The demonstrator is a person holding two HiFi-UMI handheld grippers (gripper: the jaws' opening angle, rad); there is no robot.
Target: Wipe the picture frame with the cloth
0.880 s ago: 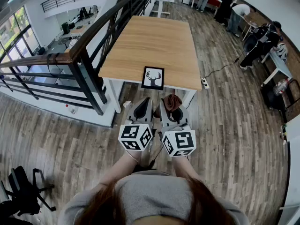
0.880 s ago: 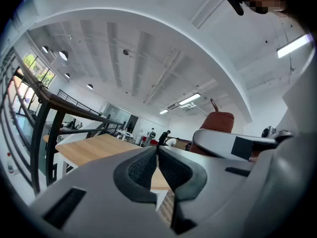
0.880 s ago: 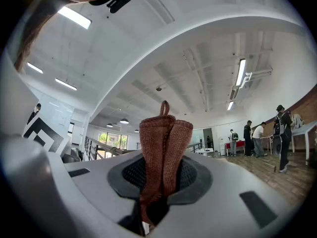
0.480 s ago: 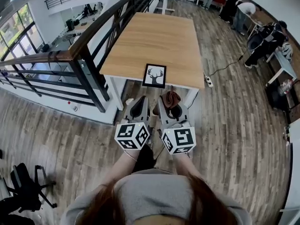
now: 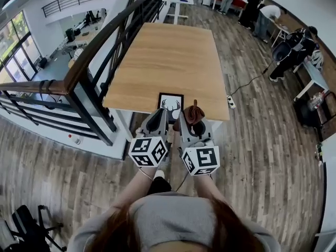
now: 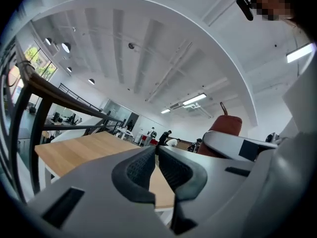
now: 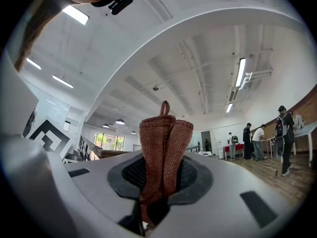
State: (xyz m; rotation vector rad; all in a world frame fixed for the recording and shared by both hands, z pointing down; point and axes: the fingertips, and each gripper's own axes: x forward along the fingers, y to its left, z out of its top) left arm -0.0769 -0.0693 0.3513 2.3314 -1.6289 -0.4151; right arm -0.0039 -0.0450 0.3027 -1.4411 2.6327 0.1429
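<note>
Picture frame [image 5: 170, 103] lies flat at near edge of wooden table [image 5: 163, 56]. Long axis runs away from the person, deer print upright toward them. Lower edge hidden behind left gripper [image 5: 157, 121], whose jaws are pressed together, empty. Right gripper [image 5: 192, 125] pinches brown cloth [image 5: 193, 113], folds standing upward, seen just right of frame.

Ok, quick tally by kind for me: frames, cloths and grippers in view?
Frame: 1
Cloth: 1
Grippers: 2, left gripper and right gripper
Total: 4
</note>
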